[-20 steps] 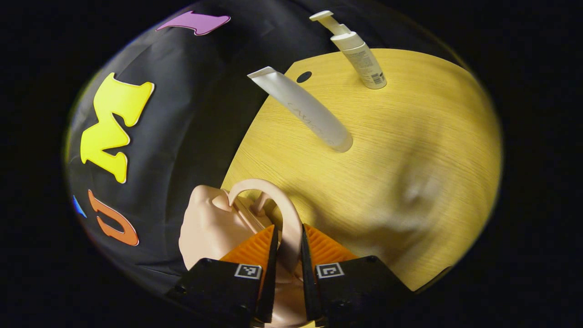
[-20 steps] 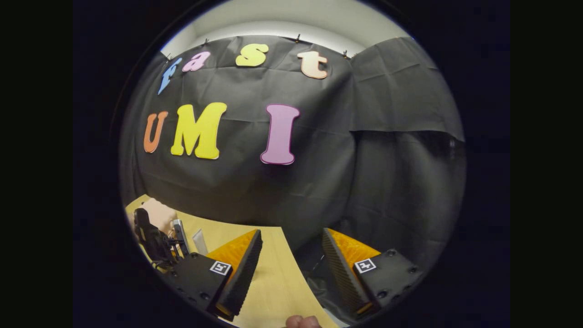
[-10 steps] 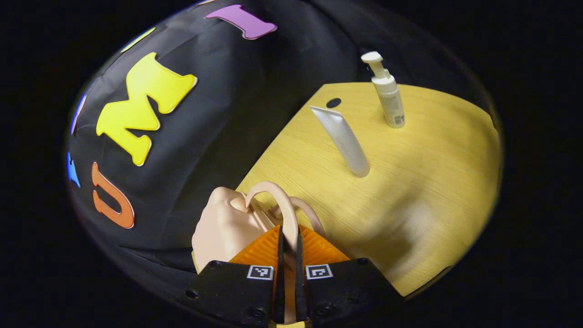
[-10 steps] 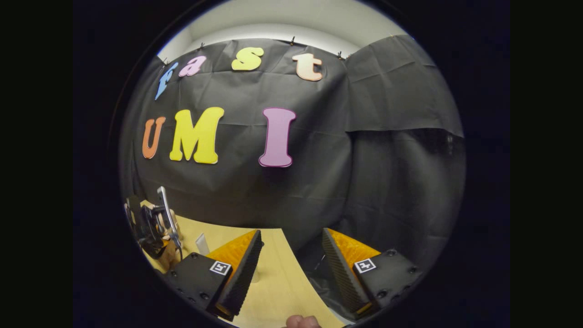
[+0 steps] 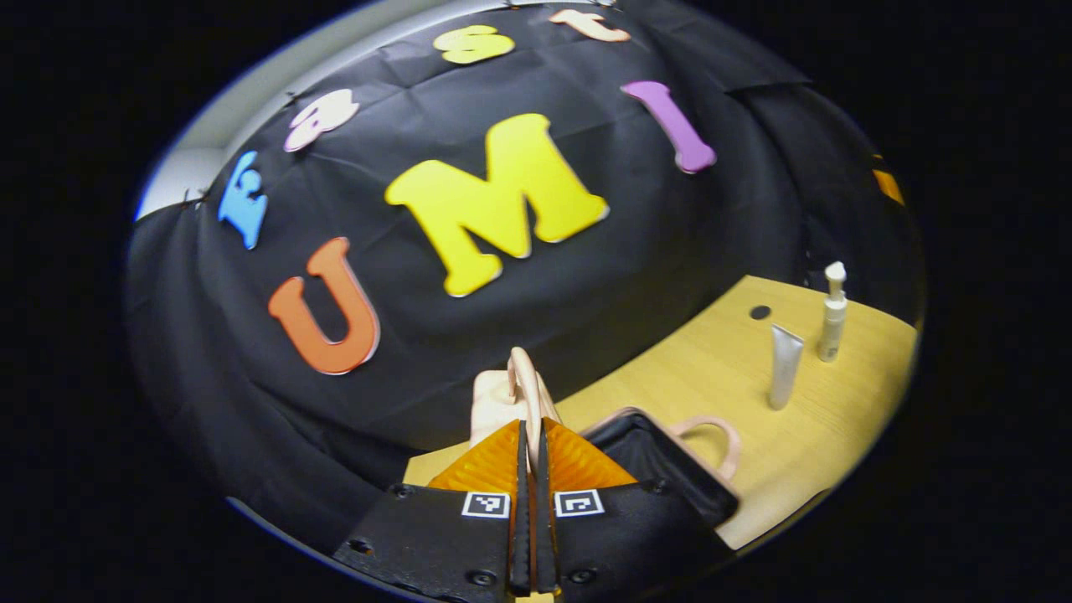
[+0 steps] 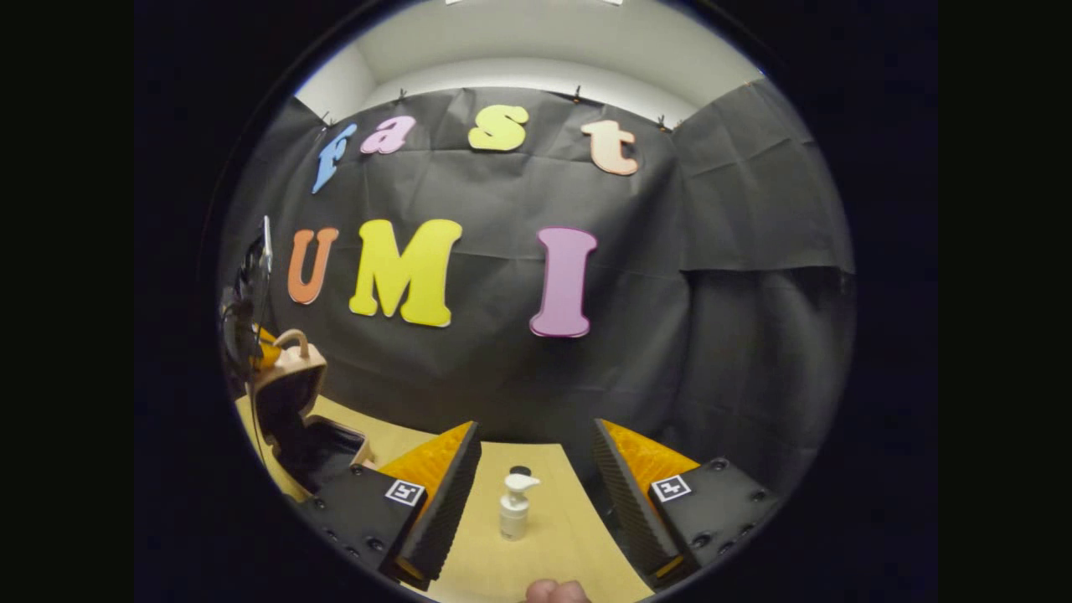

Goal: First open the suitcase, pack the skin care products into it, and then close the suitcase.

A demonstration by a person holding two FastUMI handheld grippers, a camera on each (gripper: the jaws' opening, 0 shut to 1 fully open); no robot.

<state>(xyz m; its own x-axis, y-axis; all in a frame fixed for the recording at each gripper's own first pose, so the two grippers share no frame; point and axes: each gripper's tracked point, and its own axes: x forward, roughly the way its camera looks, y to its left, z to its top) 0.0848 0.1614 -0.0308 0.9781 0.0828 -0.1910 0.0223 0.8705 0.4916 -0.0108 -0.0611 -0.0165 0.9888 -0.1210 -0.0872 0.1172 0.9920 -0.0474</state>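
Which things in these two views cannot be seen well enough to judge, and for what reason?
- Inside of the suitcase: dark in the right gripper view; in the left gripper view the left gripper covers part of it, so its contents cannot be told.
- Handle: its lower part is hidden between the closed fingers.
- Tube and pump bottle: labels too small.
- Hand: cut by the bottom edge, right gripper view.

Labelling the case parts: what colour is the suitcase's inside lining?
Black, against a pale peach shell; the suitcase lining shows best in the right gripper view.
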